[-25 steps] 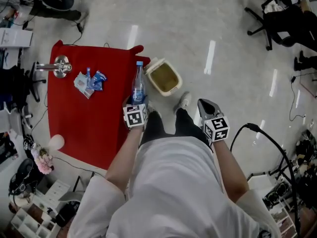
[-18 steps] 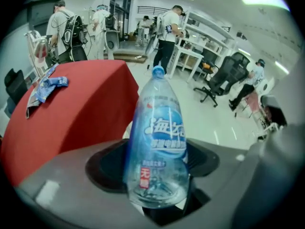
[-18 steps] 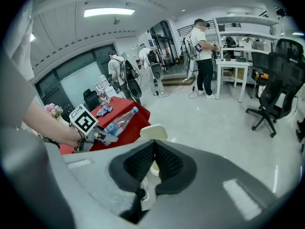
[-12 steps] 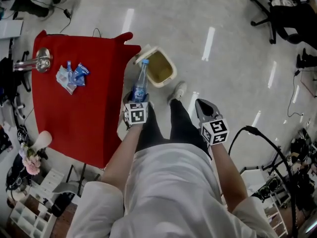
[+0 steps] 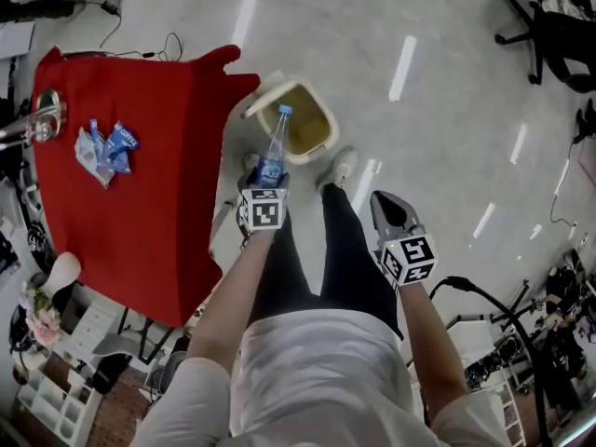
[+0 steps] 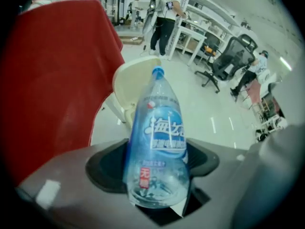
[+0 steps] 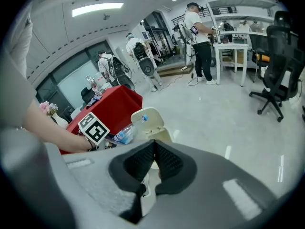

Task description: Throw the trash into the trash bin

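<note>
My left gripper (image 5: 265, 186) is shut on a clear plastic water bottle (image 5: 274, 154) with a blue label and blue cap, held out over the floor beside the red table. The bottle (image 6: 158, 142) fills the left gripper view, its cap pointing at the cream trash bin (image 6: 127, 90). That bin (image 5: 294, 125) stands open on the floor just past the bottle's cap. My right gripper (image 5: 389, 211) is shut and empty, lower right, over the floor; in its view the jaws (image 7: 153, 163) meet, with the bottle (image 7: 128, 132) and bin (image 7: 148, 122) to the left.
A table with a red cloth (image 5: 130, 203) stands at left, with blue wrappers (image 5: 104, 147) and a metal object (image 5: 37, 126) on it. The person's legs and white shoe (image 5: 341, 169) are beside the bin. Office chairs (image 5: 557, 28) and cables (image 5: 484, 296) lie to the right.
The left gripper has carried the bottle off the red table and rightward, its cap now over the bin's edge. The person has stepped toward the bin; the right gripper stays shut.
</note>
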